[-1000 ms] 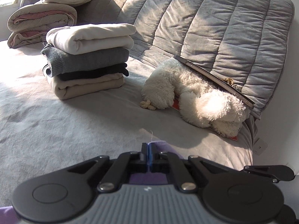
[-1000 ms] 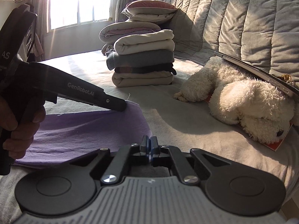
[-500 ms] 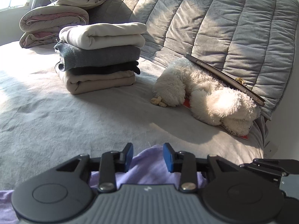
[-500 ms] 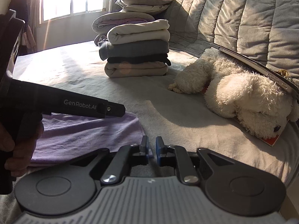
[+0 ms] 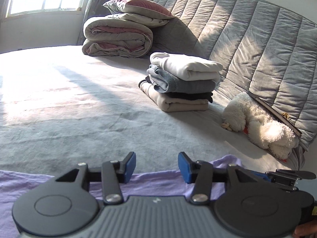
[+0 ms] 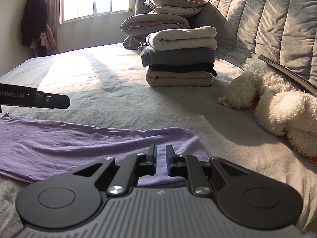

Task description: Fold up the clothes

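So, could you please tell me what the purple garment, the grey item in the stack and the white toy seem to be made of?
Purple garment: thin, matte jersey, probably cotton; it lies flat with fine creases.
Grey item in the folded stack: knitted, perhaps wool or acrylic; a ribbed hem shows at its edge.
White toy: fluffy synthetic plush, judging by its long curly pile.

- Left gripper: black linkage arms, blue pads on the fingertips, silver screw heads at the pivots behind them.
- Behind the linkages, a grey ribbed housing flanked by two dark round discs (each with a raised inner circle).
- Right gripper: same black arms, silver screws, ribbed grey body with a small pale mark at centre; blue shows only along the pad edges.
- Seen from the right wrist, the left tool's black side carries white lettering, partly cut off: "enRobot.AI".
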The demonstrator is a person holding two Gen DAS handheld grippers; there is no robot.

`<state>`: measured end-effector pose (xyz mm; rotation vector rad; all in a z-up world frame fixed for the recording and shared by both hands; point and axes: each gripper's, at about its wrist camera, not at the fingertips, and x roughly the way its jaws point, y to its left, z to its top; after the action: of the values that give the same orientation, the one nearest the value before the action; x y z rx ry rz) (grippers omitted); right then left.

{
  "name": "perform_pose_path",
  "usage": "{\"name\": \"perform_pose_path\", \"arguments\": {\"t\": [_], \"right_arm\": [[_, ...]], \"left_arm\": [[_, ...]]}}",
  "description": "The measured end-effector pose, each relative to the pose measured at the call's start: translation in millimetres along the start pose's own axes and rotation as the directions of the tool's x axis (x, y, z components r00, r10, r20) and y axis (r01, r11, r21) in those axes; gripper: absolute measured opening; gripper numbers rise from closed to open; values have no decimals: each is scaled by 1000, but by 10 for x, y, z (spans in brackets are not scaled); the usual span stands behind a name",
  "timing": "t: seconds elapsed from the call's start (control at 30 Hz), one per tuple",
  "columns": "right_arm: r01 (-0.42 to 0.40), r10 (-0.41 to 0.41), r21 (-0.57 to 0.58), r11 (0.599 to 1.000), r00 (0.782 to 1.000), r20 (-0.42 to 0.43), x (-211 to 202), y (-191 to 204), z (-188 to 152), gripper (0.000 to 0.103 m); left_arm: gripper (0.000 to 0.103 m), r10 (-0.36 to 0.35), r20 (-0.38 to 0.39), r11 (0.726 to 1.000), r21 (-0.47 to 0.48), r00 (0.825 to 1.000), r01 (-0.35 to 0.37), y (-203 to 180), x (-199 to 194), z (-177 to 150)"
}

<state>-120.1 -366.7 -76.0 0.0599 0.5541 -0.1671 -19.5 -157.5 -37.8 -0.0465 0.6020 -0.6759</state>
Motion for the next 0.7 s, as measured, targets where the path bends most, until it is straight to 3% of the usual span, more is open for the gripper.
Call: {"name": "perform_pose_path", "arguments": {"t": [0.2,0.27,0.43,0.7], "right_arm": [[-104,104,-77,992,995,2,28,355,-27,19],[-142,142,-99,985,990,-10,52,456,-68,35],[-158,154,-147,976,987,-38,44,512,-222,37],[-157,152,-115,981,987,-46,-76,314,-334,38]], "left_arm": [[48,54,-12,998,-29,998,-55,391,-365,-255],[48,65,-28,997,-35,998,-66,499,-477,-408],[48,73,-70,996,-39,995,-76,678,-689,-781],[48,53,-33,992,115,998,-49,653,-1081,-1128]]}}
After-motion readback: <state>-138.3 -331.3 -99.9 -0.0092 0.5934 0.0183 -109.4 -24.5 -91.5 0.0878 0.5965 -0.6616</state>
